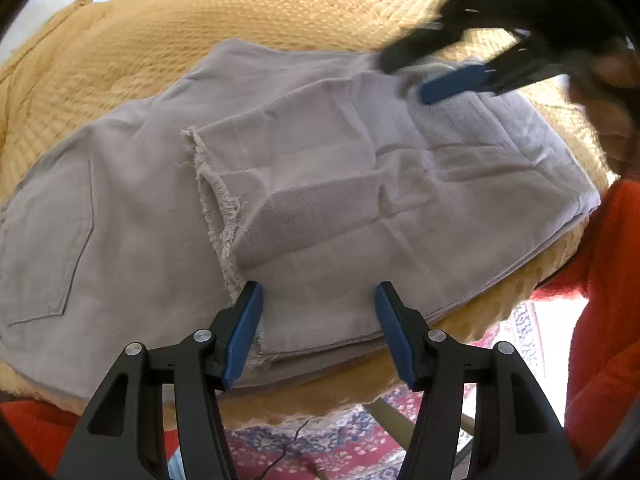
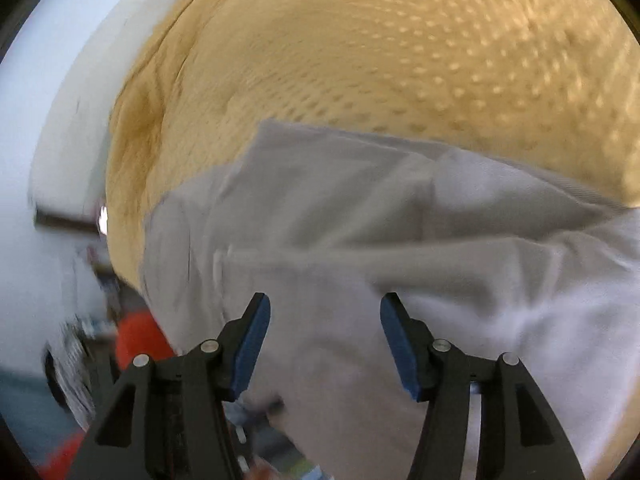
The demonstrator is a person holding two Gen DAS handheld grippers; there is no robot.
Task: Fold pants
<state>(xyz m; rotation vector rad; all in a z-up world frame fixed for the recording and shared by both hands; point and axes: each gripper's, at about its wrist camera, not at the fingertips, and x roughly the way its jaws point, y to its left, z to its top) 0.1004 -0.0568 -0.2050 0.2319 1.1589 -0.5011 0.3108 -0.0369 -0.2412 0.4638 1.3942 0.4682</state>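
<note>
Light grey pants (image 1: 320,184) lie on a mustard textured bedspread (image 1: 224,12). The legs are folded back over the seat, frayed hems (image 1: 216,200) in the middle, a back pocket (image 1: 44,240) at the left. My left gripper (image 1: 319,296) is open and empty over the near edge of the folded legs. My right gripper (image 1: 404,76) shows blurred at the upper right, over the far edge of the pants. In the right wrist view the right gripper (image 2: 325,308) is open and empty above the grey fabric (image 2: 360,240).
The bedspread (image 2: 360,60) extends far beyond the pants. A red patterned rug (image 1: 340,432) lies on the floor below the bed edge. The person's orange sleeve (image 1: 600,320) is at the right. A white wall (image 2: 40,160) is at the left in the right wrist view.
</note>
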